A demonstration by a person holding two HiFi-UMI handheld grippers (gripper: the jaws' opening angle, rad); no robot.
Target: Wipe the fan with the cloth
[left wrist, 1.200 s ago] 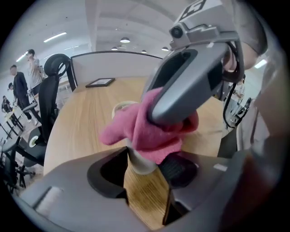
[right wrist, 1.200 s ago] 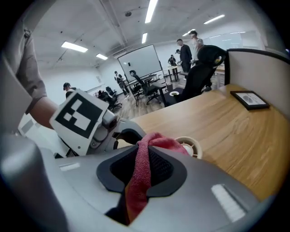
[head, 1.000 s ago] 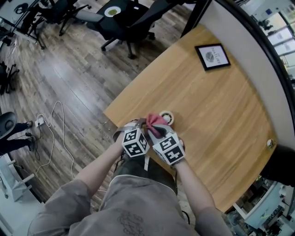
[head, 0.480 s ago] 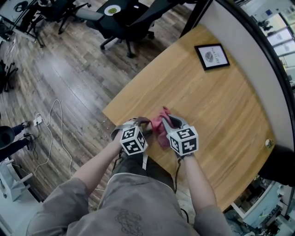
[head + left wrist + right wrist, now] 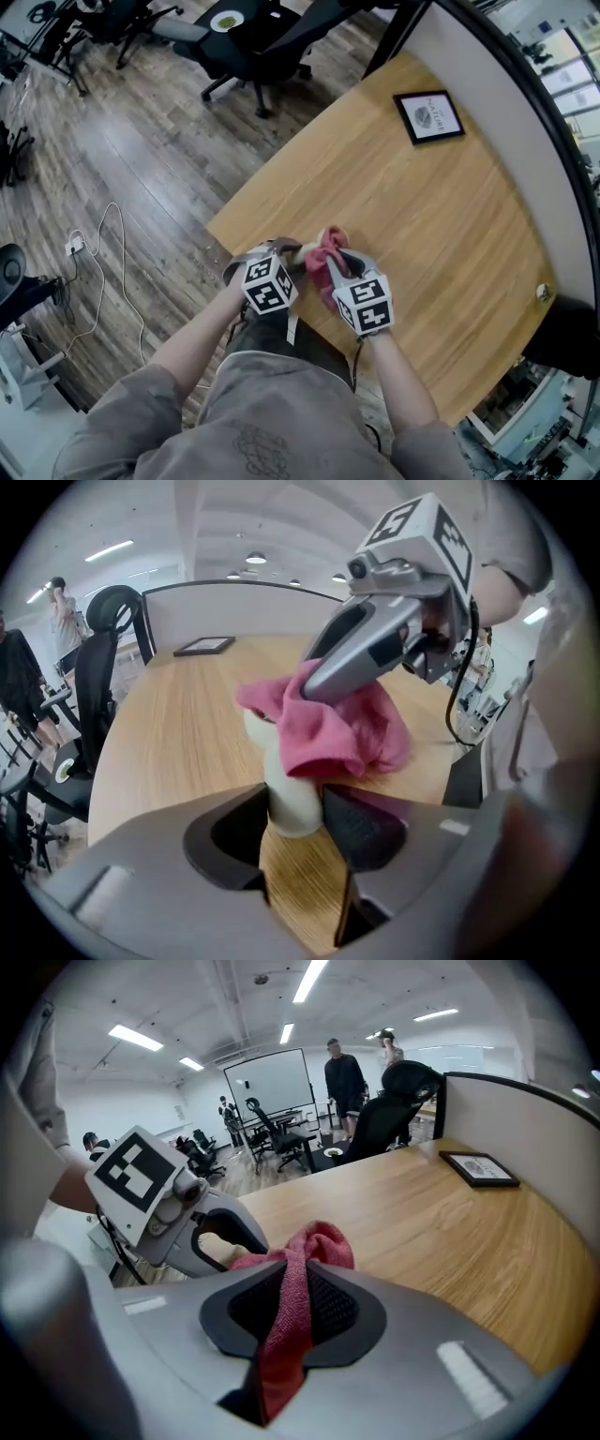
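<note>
Starting with the table (image 5: pixel 450 225), your main risk is that you work right at its near edge, the side closest to you. Anything that slips there probably drops past the table to the floor (image 5: pixel 141 159) instead of landing on the wood. The picture frame (image 5: pixel 429 115) lies on the table's far side, well apart from your work, so I judge it safe from a stray swing.

Your left gripper (image 5: pixel 298 819) is closing its jaws with the fan (image 5: pixel 291 799) between them. Both pads lie against its pale handle, at the table's near edge. Your right gripper (image 5: pixel 286 1297) is clamped on the pink cloth (image 5: pixel 328 728), with one fold pinched between its pads. The two grippers work very close together there, so a hurried stroke may knock one against the other and jolt the grip.

The rest of the cloth is bunched over the fan's head. Only a narrow fold sits in the pads, so I judge it may pull free if the cloth snags on the head. It also hides the head almost wholly, so you cannot see which parts are wiped and may miss patches.

The handle looks round and smooth. A hard sideways drag from the cloth may twist it in the pads or lever it out, so use light strokes along the handle's line.

No box, tray or bin shows on the table, so no container plays any part here.
</note>
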